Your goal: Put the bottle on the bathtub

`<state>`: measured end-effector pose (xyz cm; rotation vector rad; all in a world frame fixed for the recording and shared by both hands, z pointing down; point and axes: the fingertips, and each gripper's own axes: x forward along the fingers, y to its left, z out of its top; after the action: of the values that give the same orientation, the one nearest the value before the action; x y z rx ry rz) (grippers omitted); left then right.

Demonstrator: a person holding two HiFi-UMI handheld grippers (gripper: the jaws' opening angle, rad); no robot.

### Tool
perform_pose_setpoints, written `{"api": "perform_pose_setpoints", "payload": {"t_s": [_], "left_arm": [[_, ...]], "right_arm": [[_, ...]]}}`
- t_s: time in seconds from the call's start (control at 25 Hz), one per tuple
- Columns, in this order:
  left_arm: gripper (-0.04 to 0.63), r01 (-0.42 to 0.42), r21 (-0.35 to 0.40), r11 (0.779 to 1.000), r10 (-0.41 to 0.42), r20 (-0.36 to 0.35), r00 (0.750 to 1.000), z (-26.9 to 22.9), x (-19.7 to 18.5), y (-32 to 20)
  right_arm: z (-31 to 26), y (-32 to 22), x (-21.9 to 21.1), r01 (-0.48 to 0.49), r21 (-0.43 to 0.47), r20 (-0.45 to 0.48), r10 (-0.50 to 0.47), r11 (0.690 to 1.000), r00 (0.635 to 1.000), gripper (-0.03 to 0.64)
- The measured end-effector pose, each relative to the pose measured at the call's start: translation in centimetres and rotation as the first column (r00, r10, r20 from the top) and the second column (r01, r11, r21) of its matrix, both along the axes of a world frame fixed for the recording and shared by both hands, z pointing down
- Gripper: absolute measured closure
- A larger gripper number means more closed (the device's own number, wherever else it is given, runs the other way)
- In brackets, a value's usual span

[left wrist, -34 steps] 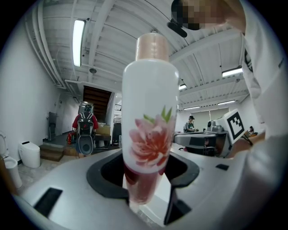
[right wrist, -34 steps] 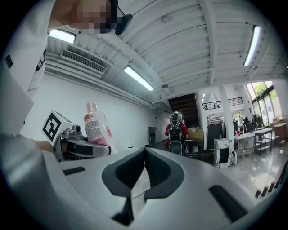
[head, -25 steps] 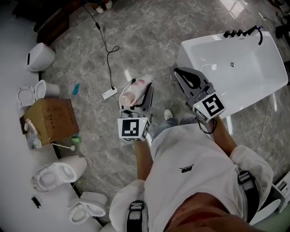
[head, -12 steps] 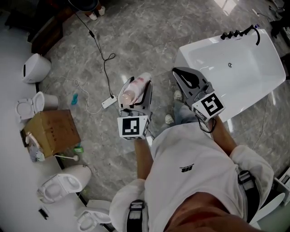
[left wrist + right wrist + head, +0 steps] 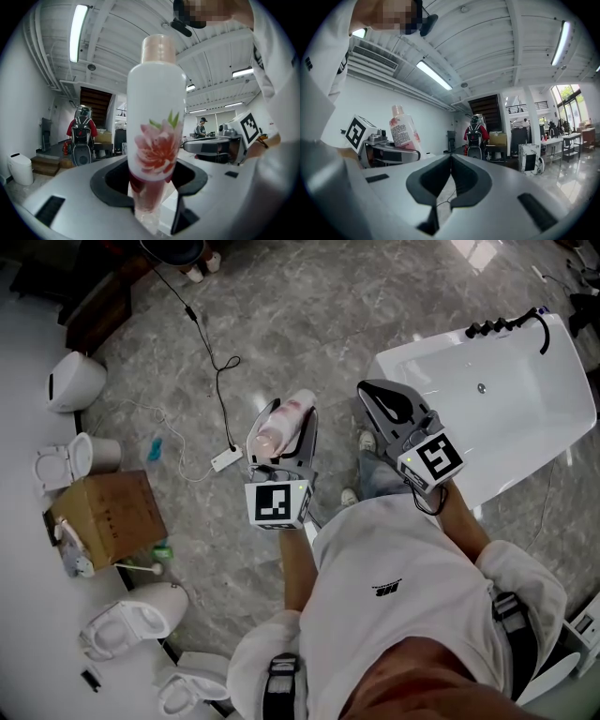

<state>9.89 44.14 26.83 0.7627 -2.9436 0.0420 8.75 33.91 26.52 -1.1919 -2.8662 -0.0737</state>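
Your left gripper (image 5: 150,190) is clamped on the bottle (image 5: 157,117): in the left gripper view both jaws press on its lower, pinkish part, one from each side. The bottle is white with a pink flower and a pale cap, and it stands upright between the jaws. In the head view it sits just left of the middle of the frame, above the grey stone floor (image 5: 309,315). It is not over the bathtub (image 5: 525,418). The bathtub is white and fills the upper right of the frame, with a black faucet (image 5: 506,324) at its far edge.

Your right gripper (image 5: 451,159) has its jaws together and there is nothing between them. In the head view it is just right of the middle, in front of the near left corner of the bathtub.

At the left edge of the head view you can see a cardboard box (image 5: 105,512) and several white toilets (image 5: 127,615). A thin cable (image 5: 217,362) runs over the floor in the upper left.
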Motion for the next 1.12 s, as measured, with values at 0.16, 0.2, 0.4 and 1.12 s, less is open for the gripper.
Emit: {"api": "perform_pose_setpoints", "payload": {"t_s": [0.16,0.2,0.4,1.12], "left_arm": [[0.365,0.020,-0.008,1.000,-0.020,-0.007,1.000,0.0,-3.9,-1.2],[0.365,0.025,-0.010,1.000,-0.025,-0.010,1.000,0.0,-4.9,-1.4],[0.365,0.038,-0.021,0.999,-0.039,-0.016,0.999,-0.5,-8.9,-3.0],[0.364,-0.089,-0.048,0.995,0.088,-0.024,0.996,-0.4,-20.6,-13.1]], "right_arm": [[0.2,-1.1,-3.9,0.023,-0.003,-0.010,-0.023,1.000,1.000,0.621],[0.2,-1.4,-4.8,0.028,-0.004,-0.012,-0.028,1.000,1.000,0.621],[0.0,-2.9,-9.1,0.045,-0.018,-0.022,-0.046,0.999,0.999,0.621],[0.4,-12.1,-18.4,-0.054,-0.040,-0.044,0.052,0.998,0.998,0.623]]}}
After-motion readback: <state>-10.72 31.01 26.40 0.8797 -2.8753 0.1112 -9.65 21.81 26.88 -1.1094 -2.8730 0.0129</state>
